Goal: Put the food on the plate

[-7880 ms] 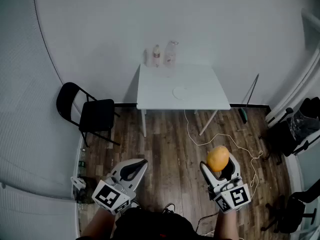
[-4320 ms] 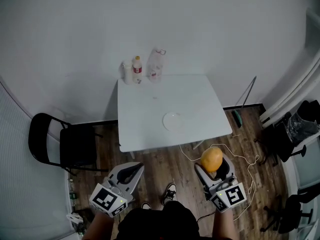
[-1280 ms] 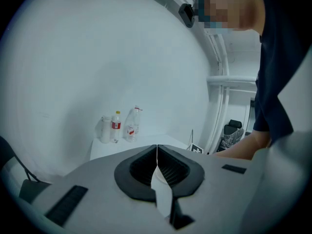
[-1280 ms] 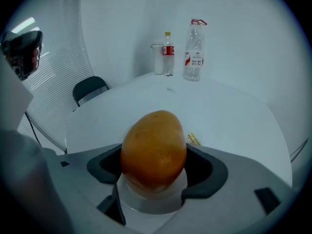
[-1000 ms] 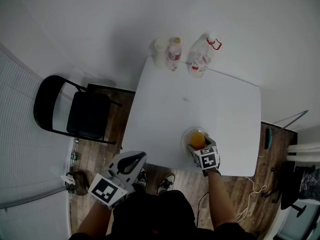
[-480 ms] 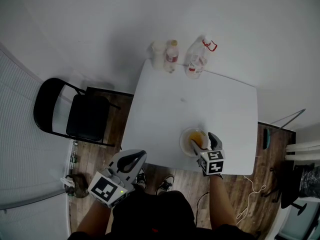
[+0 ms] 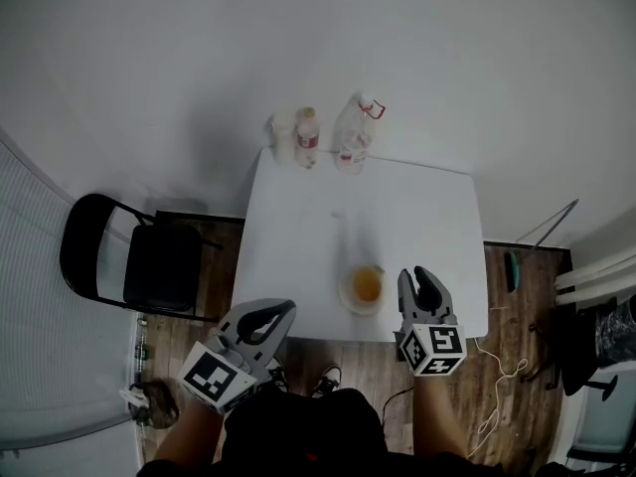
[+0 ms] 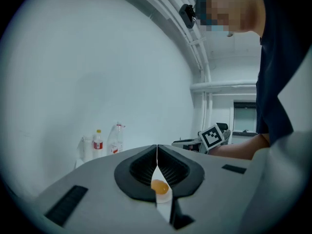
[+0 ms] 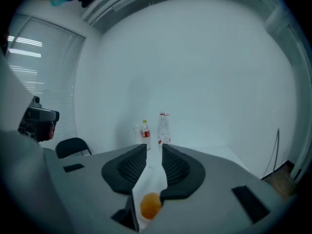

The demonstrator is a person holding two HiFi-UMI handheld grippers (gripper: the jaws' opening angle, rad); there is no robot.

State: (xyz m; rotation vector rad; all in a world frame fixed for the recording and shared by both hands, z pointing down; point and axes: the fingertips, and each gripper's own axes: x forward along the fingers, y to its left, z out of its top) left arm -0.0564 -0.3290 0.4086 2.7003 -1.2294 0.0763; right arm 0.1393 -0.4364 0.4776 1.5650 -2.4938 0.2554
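The orange [image 7: 367, 285] lies on the small white plate [image 7: 348, 296] near the front edge of the white table [image 7: 417, 217]. My right gripper [image 7: 424, 275] hovers to the right of the plate, apart from the fruit. Its jaws have just been closing; a narrow gap remains with nothing in it. In the right gripper view the orange [image 9: 150, 204] shows far below through the gap of the right gripper [image 9: 154, 150]. My left gripper [image 7: 274, 310] hangs off the table's front left with its jaws meeting, empty. In the left gripper view the left gripper [image 8: 157, 147] has its tips together above the orange [image 8: 160, 185].
Two bottles [image 7: 307, 135] [image 7: 353, 137] and a cup [image 7: 283, 137] stand at the table's far edge. A black folding chair [image 7: 149, 266] stands to the left on the wooden floor [image 7: 517, 316]. A white cable [image 7: 502, 366] lies on the floor at right.
The right gripper let go of the orange on the plate, rose and drew back to the right, and its jaws narrowed. The left gripper rose a little.
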